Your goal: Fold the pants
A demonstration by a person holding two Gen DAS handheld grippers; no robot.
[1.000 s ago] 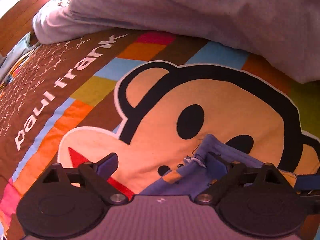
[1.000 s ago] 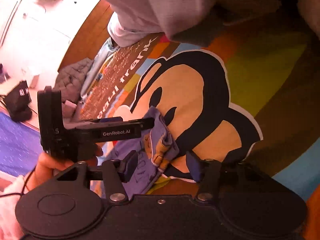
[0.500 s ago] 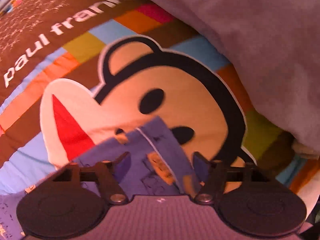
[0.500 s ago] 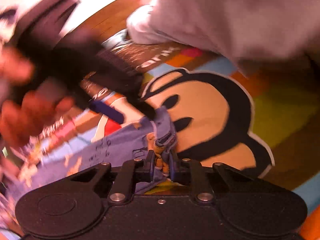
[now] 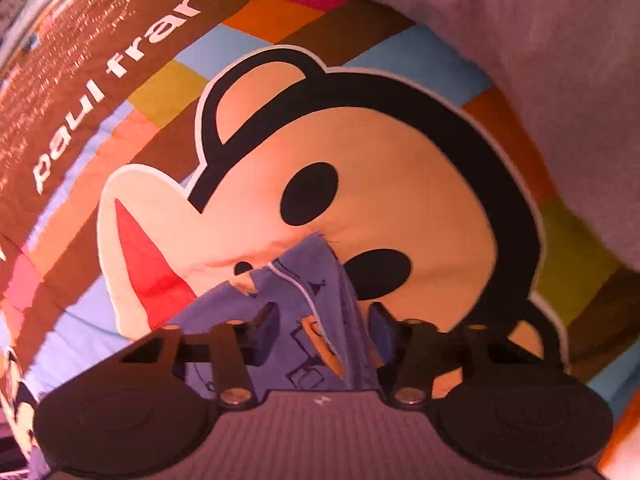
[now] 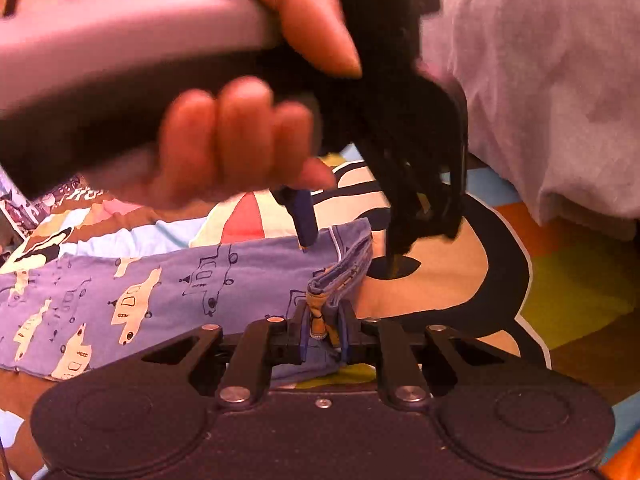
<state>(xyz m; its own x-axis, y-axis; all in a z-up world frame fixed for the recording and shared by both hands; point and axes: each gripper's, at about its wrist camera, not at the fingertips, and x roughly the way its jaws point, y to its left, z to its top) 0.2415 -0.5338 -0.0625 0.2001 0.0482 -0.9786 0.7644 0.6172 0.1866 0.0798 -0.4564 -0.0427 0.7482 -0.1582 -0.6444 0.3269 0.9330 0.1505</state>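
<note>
both grippers moved over pants; right gripper pinches waistband, left gripper closing, half-open; grey blanket behind.

Pants: soft matt printed cloth. Bedspread: smooth printed fabric. Right hand-held gripper: matt black plastic, shiny metal rivets.

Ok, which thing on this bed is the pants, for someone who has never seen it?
Start at the big cartoon monkey face printed on the patchwork bedspread. The pants lie across its mouth side: flat, blue-purple cloth. Unlike the plain grey blanket bunched up beyond the face, they carry small cream cars and drawn outlines, and one folded corner is pinched in the right hand-held gripper.
</note>
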